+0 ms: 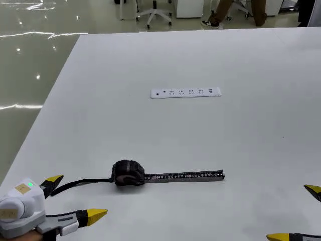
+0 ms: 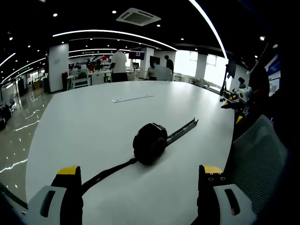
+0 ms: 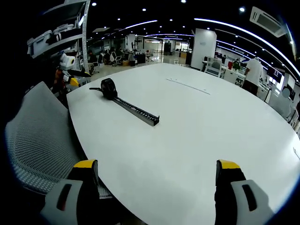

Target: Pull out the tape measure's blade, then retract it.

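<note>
A black tape measure (image 1: 128, 173) lies on the white table (image 1: 200, 130), its dark blade (image 1: 185, 175) drawn out to the right and flat on the top. A black strap (image 1: 83, 183) trails left from the case. My left gripper (image 1: 75, 198) stands open at the lower left, yellow-tipped fingers on either side of the strap's end, a short way from the case (image 2: 150, 143). The right gripper (image 1: 301, 213) is open at the lower right, well clear of the blade's tip (image 3: 153, 119). In the right gripper view the case (image 3: 109, 87) lies far off to the left.
A white power strip (image 1: 185, 93) lies across the middle of the table. A grey mesh chair (image 3: 37, 140) stands by the table's near edge. Office chairs and a person's legs (image 1: 235, 12) show beyond the far edge, with people at desks in the background.
</note>
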